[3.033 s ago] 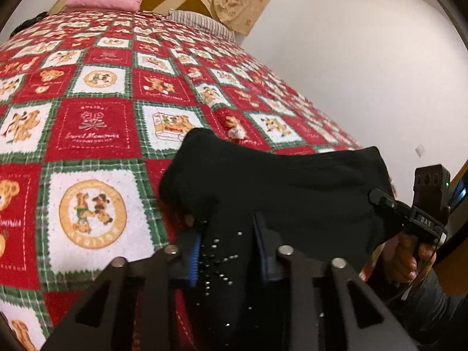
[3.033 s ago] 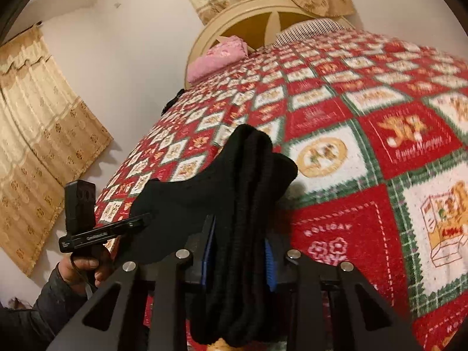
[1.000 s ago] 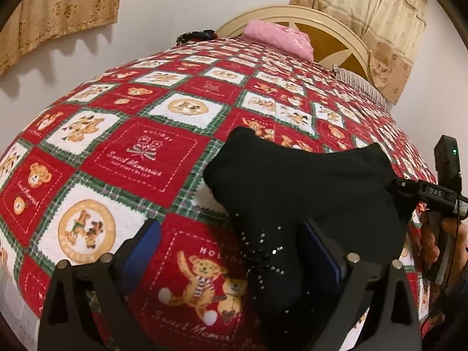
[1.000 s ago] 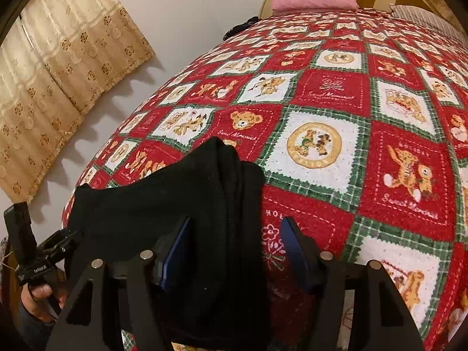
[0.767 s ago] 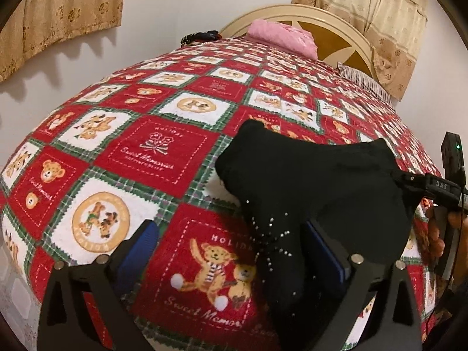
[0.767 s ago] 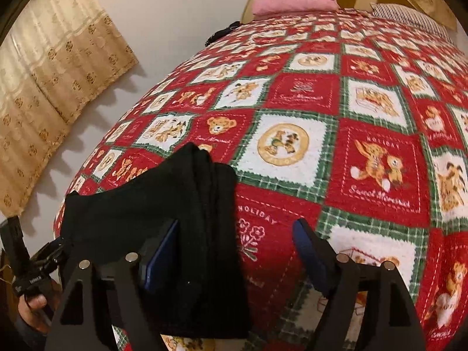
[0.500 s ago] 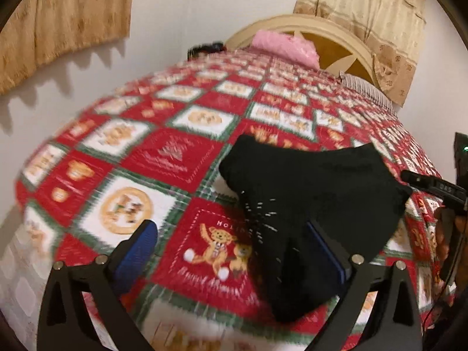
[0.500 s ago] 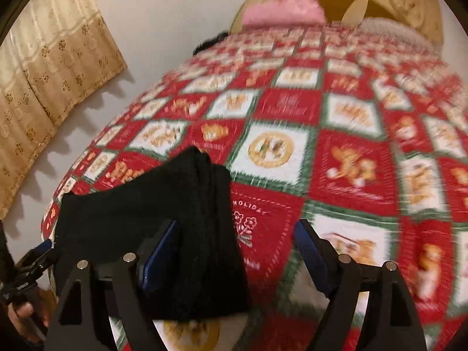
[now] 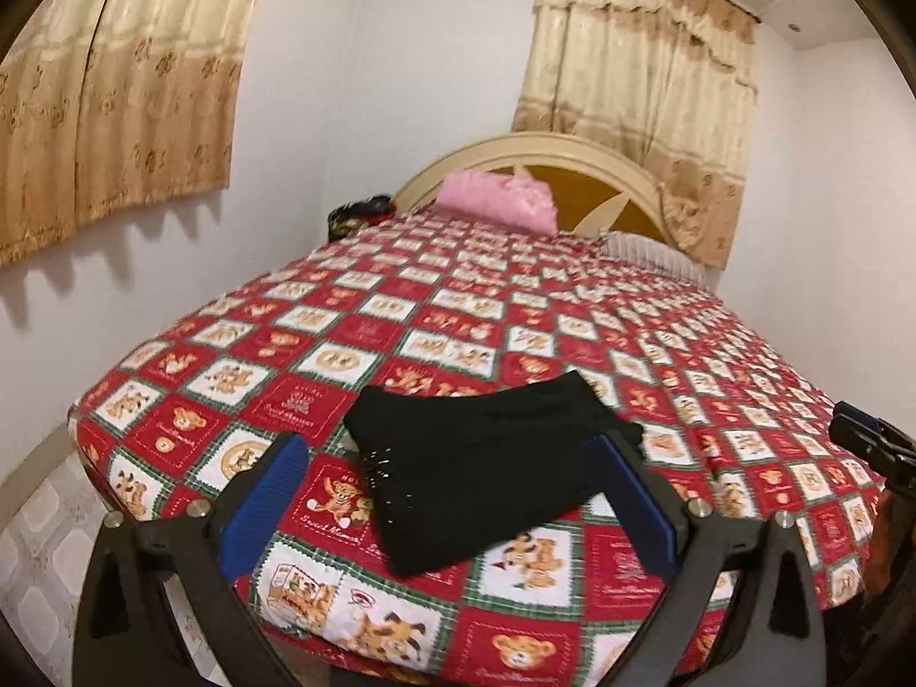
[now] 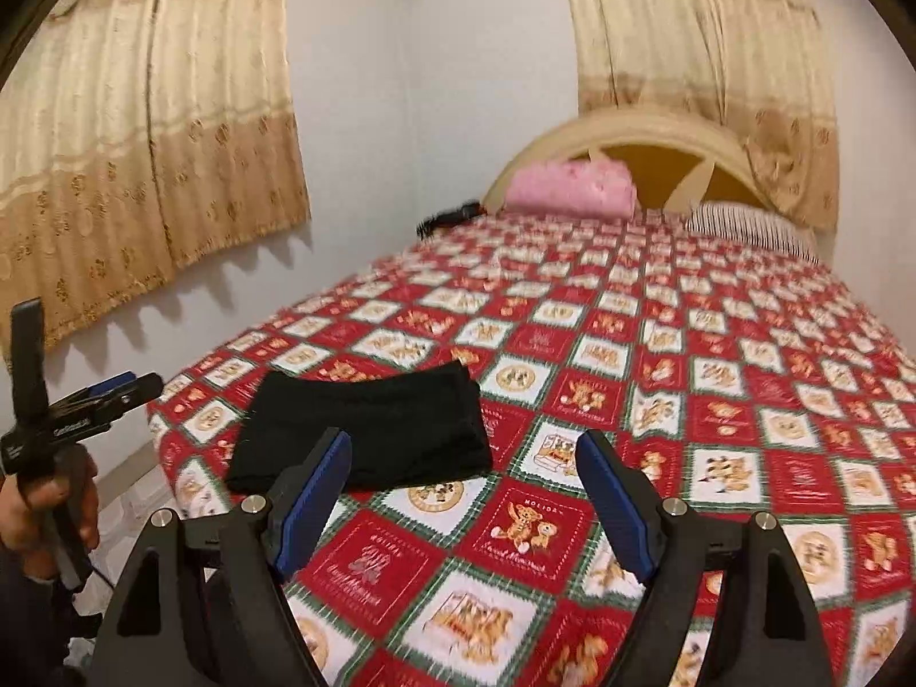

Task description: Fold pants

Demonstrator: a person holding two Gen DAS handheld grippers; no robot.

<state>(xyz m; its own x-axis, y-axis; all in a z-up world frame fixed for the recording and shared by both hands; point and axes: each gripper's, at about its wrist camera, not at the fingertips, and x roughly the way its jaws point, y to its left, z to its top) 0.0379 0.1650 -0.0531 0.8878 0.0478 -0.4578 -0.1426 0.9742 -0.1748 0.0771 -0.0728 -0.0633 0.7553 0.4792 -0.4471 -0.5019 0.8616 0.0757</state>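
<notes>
The black pants (image 9: 481, 458) lie folded into a compact bundle on the red patchwork bedspread (image 9: 515, 315), near the foot corner of the bed. They also show in the right wrist view (image 10: 366, 429). My left gripper (image 9: 452, 492) is open and empty, held back from the bed with the bundle seen between its blue pads. My right gripper (image 10: 466, 492) is open and empty, raised above the bed to the right of the bundle. The left gripper also shows at the left of the right wrist view (image 10: 120, 389).
A pink pillow (image 9: 498, 200) and a striped pillow (image 10: 750, 226) lie by the cream headboard (image 9: 549, 154). A dark object (image 9: 360, 212) sits at the bed's far left corner. Beige curtains (image 10: 143, 143) hang on the walls. Pale floor tiles (image 9: 40, 544) lie left of the bed.
Both grippers went from shut on the pants to open, letting the folded bundle rest on the bed. Both have since pulled back and up, away from it.
</notes>
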